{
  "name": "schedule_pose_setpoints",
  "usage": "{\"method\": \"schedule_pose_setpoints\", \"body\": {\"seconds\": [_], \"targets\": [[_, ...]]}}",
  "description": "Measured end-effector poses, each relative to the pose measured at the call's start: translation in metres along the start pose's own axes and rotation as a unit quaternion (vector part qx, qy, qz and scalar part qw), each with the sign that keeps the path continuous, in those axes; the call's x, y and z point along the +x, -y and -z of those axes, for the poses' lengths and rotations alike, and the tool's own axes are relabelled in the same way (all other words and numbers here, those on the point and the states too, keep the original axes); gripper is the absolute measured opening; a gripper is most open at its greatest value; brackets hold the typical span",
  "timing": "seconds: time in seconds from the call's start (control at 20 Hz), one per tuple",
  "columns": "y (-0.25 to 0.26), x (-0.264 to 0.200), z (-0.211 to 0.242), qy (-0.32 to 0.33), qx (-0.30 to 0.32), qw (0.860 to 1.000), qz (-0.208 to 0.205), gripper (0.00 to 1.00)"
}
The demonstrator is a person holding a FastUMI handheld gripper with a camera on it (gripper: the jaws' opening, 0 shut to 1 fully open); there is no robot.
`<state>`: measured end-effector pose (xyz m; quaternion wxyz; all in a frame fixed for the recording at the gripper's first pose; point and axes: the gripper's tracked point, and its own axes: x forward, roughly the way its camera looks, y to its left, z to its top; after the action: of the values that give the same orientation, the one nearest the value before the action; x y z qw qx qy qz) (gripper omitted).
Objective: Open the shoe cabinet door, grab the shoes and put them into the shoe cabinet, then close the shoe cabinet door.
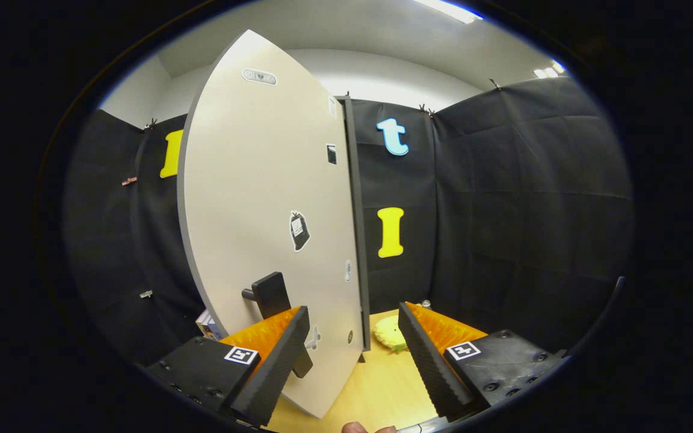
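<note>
Gripper view: gripper (352,355) agape astride door (262,210) edge.

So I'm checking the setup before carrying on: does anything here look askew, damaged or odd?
Nothing stands out. The cabinet door stands partly open, stickers intact, handle undamaged. The open gripper straddles the door's edge. A yellow slipper sits on the floor beyond the door.

gripper view | rides on tool (352,355) | faces forward | close to cabinet door (268,210)
</note>
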<state>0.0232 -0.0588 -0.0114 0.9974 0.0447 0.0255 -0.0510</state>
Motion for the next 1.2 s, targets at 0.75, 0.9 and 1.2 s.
{"method": "schedule_pose_setpoints", "body": {"seconds": [0.75, 0.9, 1.2], "targets": [[-0.121, 0.042, -0.001, 0.004, -0.01, 0.997, -0.078, 0.98], [-0.126, 0.043, -0.012, 0.015, -0.008, 0.997, -0.078, 0.98], [-0.119, 0.044, -0.026, 0.025, -0.003, 0.997, -0.076, 0.98]]}}
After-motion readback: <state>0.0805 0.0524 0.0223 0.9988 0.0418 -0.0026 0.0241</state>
